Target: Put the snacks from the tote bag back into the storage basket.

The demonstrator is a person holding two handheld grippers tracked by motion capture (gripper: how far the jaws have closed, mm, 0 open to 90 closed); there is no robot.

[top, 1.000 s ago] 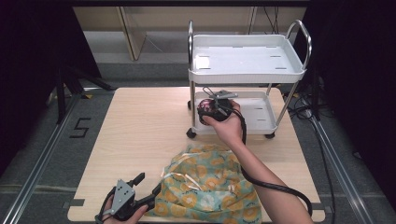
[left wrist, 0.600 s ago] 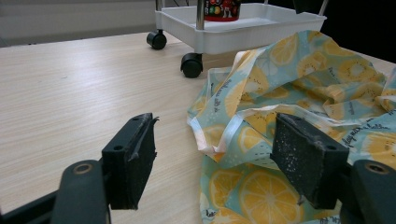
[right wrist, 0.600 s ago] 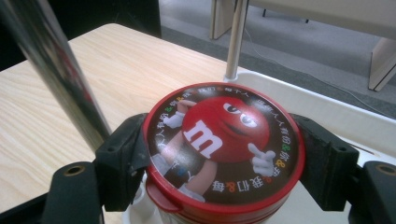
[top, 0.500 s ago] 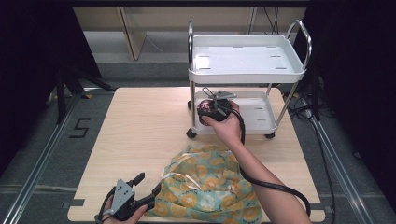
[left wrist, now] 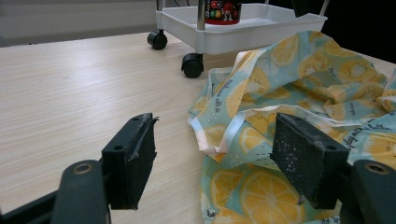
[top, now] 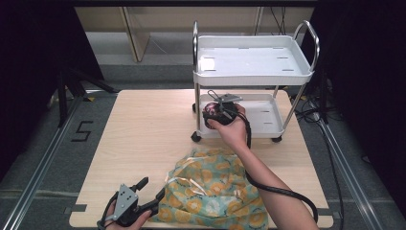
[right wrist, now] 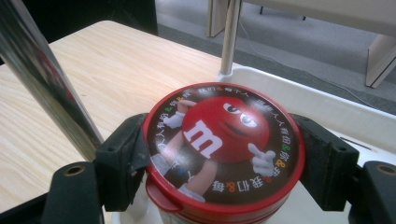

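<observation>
Nothing moved | right gripper (right wrist: 219,163) clamps candy tub (right wrist: 223,149) | cart (top: 268,117)

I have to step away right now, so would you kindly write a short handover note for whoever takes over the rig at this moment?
Right gripper: shut on the red-lidded candy tub, holding it upright at the lower shelf of the white cart, by the left front post.
Left gripper: open, low over the table, jaws either side of the lemon-print cloth bag's edge, not gripping.
Done: tub brought to the lower shelf.
Left: I cannot tell whether the tub's base rests on the shelf; probably set it down, release, and withdraw clear of the post. The bag lies crumpled on the table's near edge.
</observation>
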